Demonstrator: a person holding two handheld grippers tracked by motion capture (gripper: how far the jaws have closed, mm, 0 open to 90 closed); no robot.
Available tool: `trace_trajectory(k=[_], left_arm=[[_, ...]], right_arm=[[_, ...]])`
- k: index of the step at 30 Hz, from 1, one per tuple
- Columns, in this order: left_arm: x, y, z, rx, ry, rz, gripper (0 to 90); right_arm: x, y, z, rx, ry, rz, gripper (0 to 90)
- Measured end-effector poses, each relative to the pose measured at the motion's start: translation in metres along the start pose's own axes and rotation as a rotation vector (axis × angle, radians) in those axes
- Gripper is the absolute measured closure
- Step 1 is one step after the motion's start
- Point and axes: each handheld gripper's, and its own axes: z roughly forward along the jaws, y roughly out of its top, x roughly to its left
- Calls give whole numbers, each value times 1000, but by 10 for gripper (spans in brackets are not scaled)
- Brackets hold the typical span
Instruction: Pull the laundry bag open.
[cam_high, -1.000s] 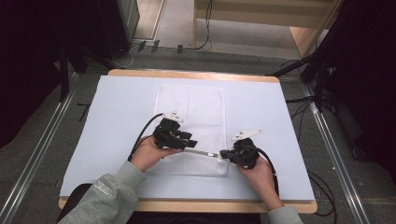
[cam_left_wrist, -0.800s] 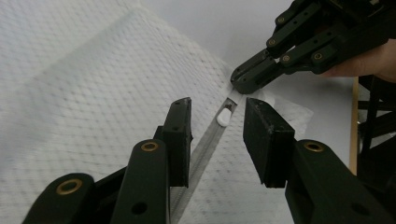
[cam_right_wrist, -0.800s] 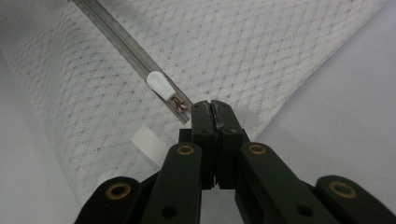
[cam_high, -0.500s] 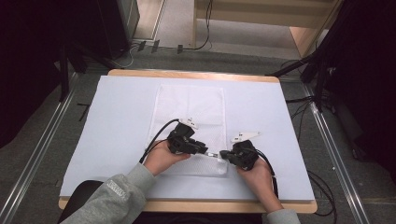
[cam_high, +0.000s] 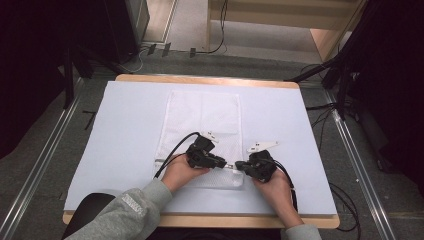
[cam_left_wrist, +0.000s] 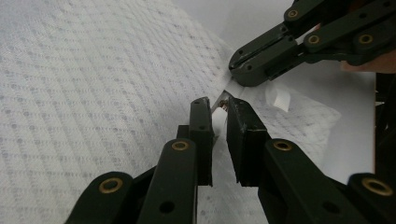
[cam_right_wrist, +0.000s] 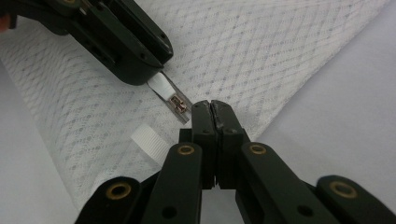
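A: Where's the mesh bag (cam_high: 202, 130)?
B: Flat mid-desk (cam_high: 125, 125), long axis running from the near edge to the far edge, zipper pull (cam_right_wrist: 177, 103) along its near end.
A: And the claws?
B: The left claw (cam_left_wrist: 219, 116) has been closing around the pull tab; the right claw (cam_right_wrist: 215, 112) pinches the bag's near hem shut. A white loop (cam_right_wrist: 148, 140) lies beside it.

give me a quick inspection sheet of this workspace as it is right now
surface: white mat on a wood-edged table
job's things: white mesh laundry bag lying flat; its zipper pull sits at the near edge
clutter: nothing seen
grippers: left gripper jaws have just been closing, with the white pull tab between them; right gripper shut on the bag's edge beside the zipper
cables: black cable loops from the left gripper; another trails by the right hand
surroundings: dark equipment, floor cables, wooden furniture behind
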Motion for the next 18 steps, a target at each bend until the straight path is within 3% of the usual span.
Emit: trace_trajectory(k=[14, 18], left_arm=[[-6, -2, 10, 12, -25, 15, 823], [-7, -3, 13, -12, -30, 11, 811]], right_arm=[[-1, 0, 0, 0, 10, 9, 900], [-1, 0, 0, -1, 10, 11, 900]])
